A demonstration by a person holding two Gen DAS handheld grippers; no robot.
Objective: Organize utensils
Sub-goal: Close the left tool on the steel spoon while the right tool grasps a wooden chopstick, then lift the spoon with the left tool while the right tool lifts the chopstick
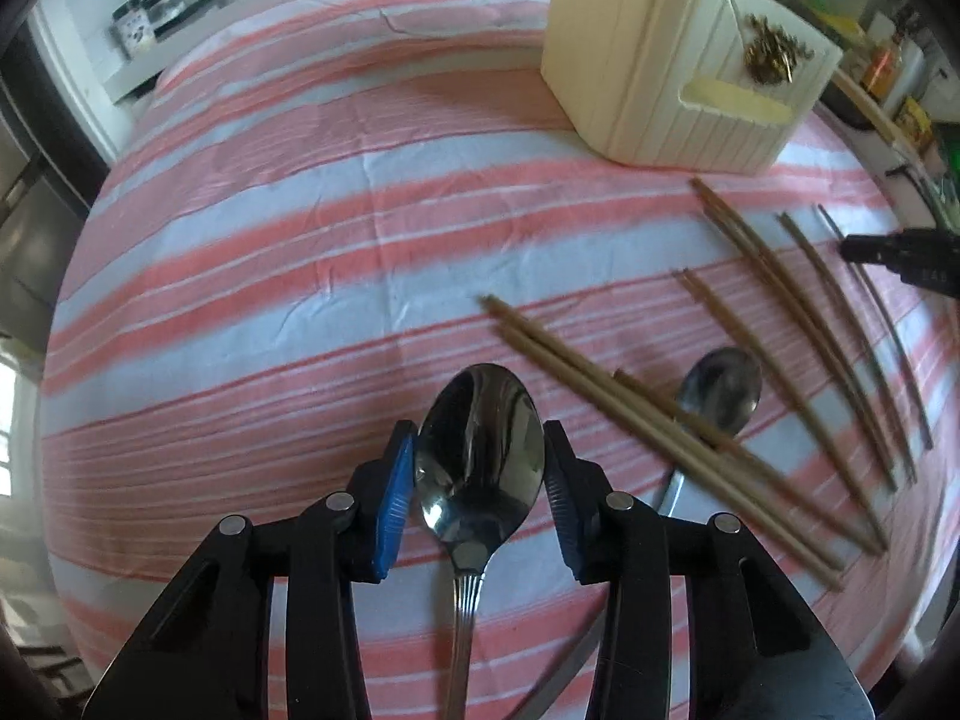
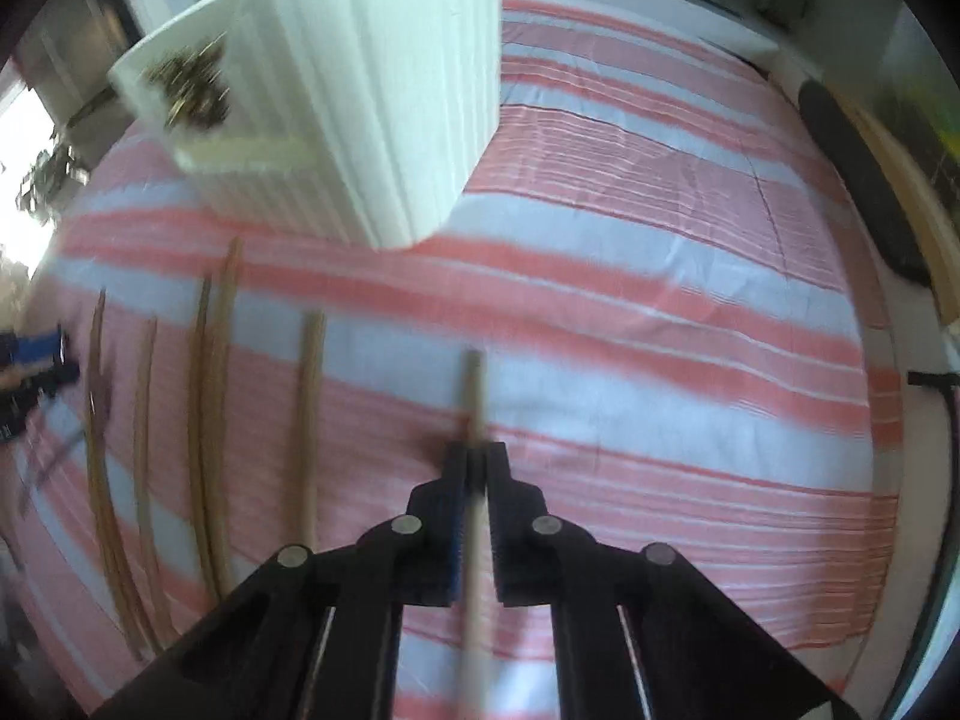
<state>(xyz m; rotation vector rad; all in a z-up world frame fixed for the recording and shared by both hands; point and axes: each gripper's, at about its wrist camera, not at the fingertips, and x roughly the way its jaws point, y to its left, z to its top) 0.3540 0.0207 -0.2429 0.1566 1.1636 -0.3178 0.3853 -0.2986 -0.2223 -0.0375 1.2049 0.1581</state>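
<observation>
My left gripper [image 1: 480, 441] has its blue pads [image 1: 396, 498] against both sides of the bowl of a steel spoon [image 1: 480, 480]; the handle runs back under the gripper. A second spoon [image 1: 720, 390] lies partly under wooden chopsticks [image 1: 606, 396] on the striped cloth. My right gripper [image 2: 476, 456] is shut on one chopstick [image 2: 474, 390] that sticks out ahead of the jaws. More chopsticks [image 2: 210, 396] lie to its left. A white ribbed utensil holder [image 1: 660, 60] [image 2: 372, 90] stands at the back.
The pink and white striped cloth [image 1: 270, 240] covers the table. A shelf with jars [image 1: 135, 30] is at the back left. A dark oval object and a wooden board [image 2: 864, 180] lie at the right edge. The other gripper [image 1: 900, 252] [image 2: 36, 354] shows at each view's side.
</observation>
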